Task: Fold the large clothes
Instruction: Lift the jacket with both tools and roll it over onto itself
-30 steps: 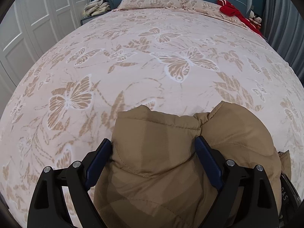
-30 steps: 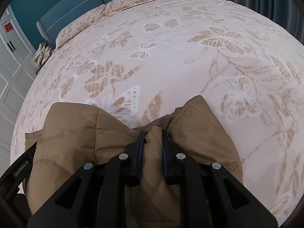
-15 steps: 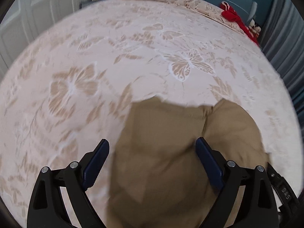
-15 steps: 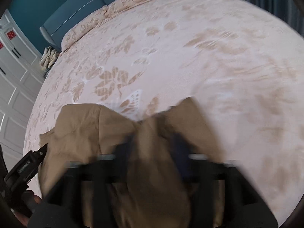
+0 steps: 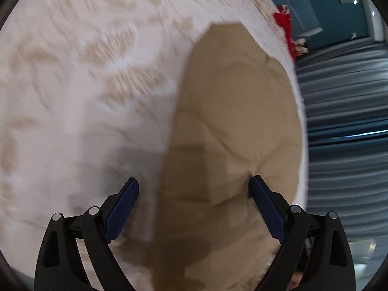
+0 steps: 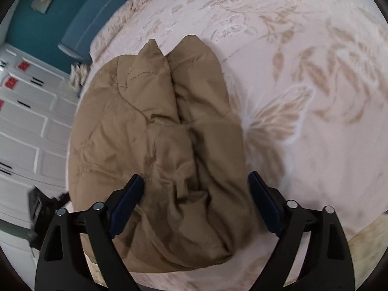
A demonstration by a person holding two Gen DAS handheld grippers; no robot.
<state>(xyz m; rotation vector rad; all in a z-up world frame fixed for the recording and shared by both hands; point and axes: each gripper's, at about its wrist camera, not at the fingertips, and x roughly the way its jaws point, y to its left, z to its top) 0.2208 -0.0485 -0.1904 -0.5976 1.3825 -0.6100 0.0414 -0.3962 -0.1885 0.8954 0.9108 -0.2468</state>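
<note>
A tan padded jacket (image 6: 169, 133) lies bunched in a folded heap on the bed near its front edge; it also shows in the left wrist view (image 5: 230, 133), blurred. My left gripper (image 5: 194, 194) is open, jaws wide apart, hovering over the jacket's near end and holding nothing. My right gripper (image 6: 196, 189) is open too, jaws wide on either side of the jacket's creased near part, gripping nothing.
The bedspread (image 6: 303, 84) is pink with tan butterflies. A teal headboard (image 6: 97, 19) and white wardrobe doors (image 6: 24, 121) stand at the left. A red item (image 5: 283, 21) lies at the bed's far end, next to grey curtains (image 5: 344, 121).
My right gripper has opened and let go of the jacket. Both grippers have swung and pulled back; the jacket now lies on the bed on its own.
</note>
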